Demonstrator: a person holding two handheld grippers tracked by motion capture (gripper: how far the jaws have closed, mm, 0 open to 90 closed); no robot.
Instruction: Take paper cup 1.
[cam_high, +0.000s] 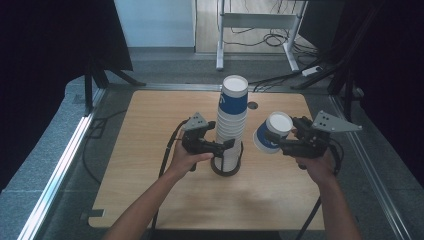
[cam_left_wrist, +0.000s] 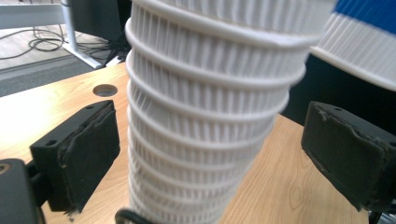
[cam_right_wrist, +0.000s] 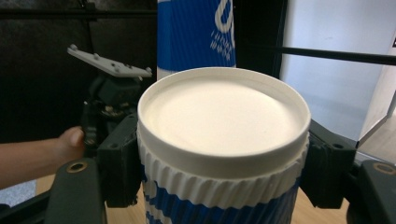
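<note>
A tall stack of upturned ribbed paper cups (cam_high: 232, 115), topped by a blue-banded one, stands in a black ring holder (cam_high: 226, 170) at the table's middle. My left gripper (cam_high: 227, 146) reaches in from the left around the stack's lower part. In the left gripper view the white stack (cam_left_wrist: 201, 93) rises between the pads (cam_left_wrist: 88, 154), which stand clear of it on both sides, so the gripper is open. My right gripper (cam_high: 272, 137) is shut on a single blue-and-white cup (cam_high: 272, 131), held tilted to the right of the stack. Its white base (cam_right_wrist: 224, 112) faces the right gripper view.
The wooden table (cam_high: 150, 190) has a round cable hole (cam_high: 252, 105) behind the stack. Metal rails (cam_high: 60, 170) run along both sides. A white desk frame (cam_high: 260, 22) and floor cables lie beyond the far edge. Dark curtains hang on either side.
</note>
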